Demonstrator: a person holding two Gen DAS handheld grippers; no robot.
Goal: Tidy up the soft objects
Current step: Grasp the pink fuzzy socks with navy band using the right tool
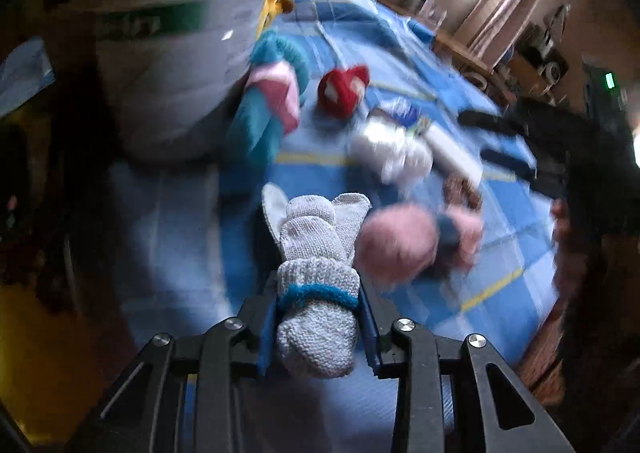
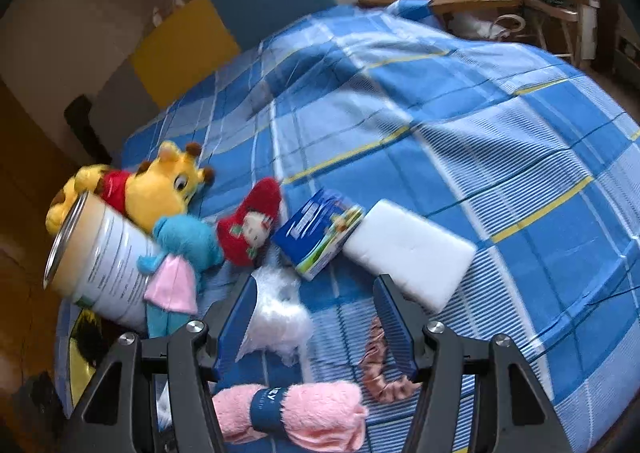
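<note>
A rolled pair of grey knitted socks (image 1: 316, 293), banded in blue, is clamped between the pads of the left gripper (image 1: 318, 317) above a blue checked bedspread (image 1: 512, 213). The right gripper (image 2: 316, 317) is held with its jaws apart and nothing between them, over white stuffing (image 2: 276, 313) and a pink fluffy roll (image 2: 296, 417). A large tin (image 2: 100, 253), a yellow plush giraffe (image 2: 160, 185) and a blue plush elephant (image 2: 188, 241) are seen close together on the bed

Three plush toys (image 2: 160, 189), two rolled socks (image 1: 316, 293), one can (image 2: 100, 261), one box (image 2: 320, 233).
</note>
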